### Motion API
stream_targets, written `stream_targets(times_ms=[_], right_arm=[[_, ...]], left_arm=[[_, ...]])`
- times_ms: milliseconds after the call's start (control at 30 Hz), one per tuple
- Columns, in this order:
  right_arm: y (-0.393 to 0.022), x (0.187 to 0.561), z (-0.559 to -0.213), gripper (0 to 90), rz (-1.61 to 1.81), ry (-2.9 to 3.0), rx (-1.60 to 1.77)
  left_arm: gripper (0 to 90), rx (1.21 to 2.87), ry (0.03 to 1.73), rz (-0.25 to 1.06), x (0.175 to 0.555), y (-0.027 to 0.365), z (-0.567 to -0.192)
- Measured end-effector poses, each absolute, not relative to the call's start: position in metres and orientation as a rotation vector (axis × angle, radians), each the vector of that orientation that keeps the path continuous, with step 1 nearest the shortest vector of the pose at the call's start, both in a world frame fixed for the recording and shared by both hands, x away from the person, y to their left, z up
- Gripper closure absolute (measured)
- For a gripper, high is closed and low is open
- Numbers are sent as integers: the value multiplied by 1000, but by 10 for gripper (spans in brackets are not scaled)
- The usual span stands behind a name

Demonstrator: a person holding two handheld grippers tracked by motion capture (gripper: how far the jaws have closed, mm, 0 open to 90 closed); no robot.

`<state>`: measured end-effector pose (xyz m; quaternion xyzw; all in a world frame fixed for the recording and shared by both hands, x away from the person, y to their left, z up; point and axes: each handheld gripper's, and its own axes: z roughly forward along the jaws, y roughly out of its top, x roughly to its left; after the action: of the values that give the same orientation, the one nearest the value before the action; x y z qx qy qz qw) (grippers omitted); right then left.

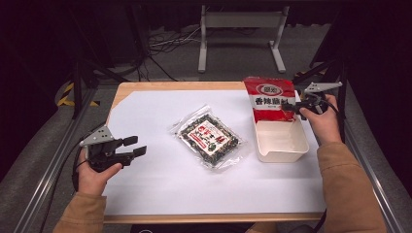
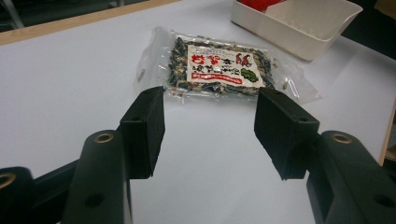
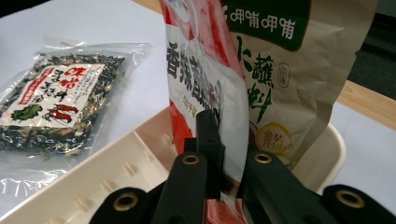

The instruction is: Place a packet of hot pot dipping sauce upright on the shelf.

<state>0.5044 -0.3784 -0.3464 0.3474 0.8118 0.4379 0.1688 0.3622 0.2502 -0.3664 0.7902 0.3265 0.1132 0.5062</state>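
Left gripper (image 1: 127, 148): lower left of the high view, held just above the white sheet (image 1: 145, 194), jaws released with nothing between them. In its own view the pads (image 2: 144, 126) frame bare sheet, and the clear packet lies beyond them.

Clear packet (image 1: 209, 136): flat on the sheet at the middle of the high view, dark flakes inside, red and white label up. It lies apart from the tub.

Tub (image 1: 282, 155): white, right of centre in the high view. Its near half is bare.

Red pouch (image 1: 268, 99): standing in the tub's far end, upper right of the high view, leaning a little. In the right gripper view a brown pouch (image 3: 299, 70) stands just behind it.

Right gripper (image 1: 293, 107): upper right of the high view, clenched on the red pouch's edge; its own view shows the thin film pinched between the jaws.

Risk, grip: the hold is on an edge only, so the pouch may slip or twist out.

Risk, tub: letting go while the pouch leans may tip it over the rim or onto the brown pouch.

Risk, left side: closing short of the clear packet would catch only sheet.
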Motion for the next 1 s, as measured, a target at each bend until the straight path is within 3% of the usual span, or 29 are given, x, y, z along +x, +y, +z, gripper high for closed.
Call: stream_targets(times_ms=[1000], right_arm=[[-367, 504, -372, 885, 975, 2287, 1112]], left_arm=[[431, 1911, 784, 259, 364, 246, -367]])
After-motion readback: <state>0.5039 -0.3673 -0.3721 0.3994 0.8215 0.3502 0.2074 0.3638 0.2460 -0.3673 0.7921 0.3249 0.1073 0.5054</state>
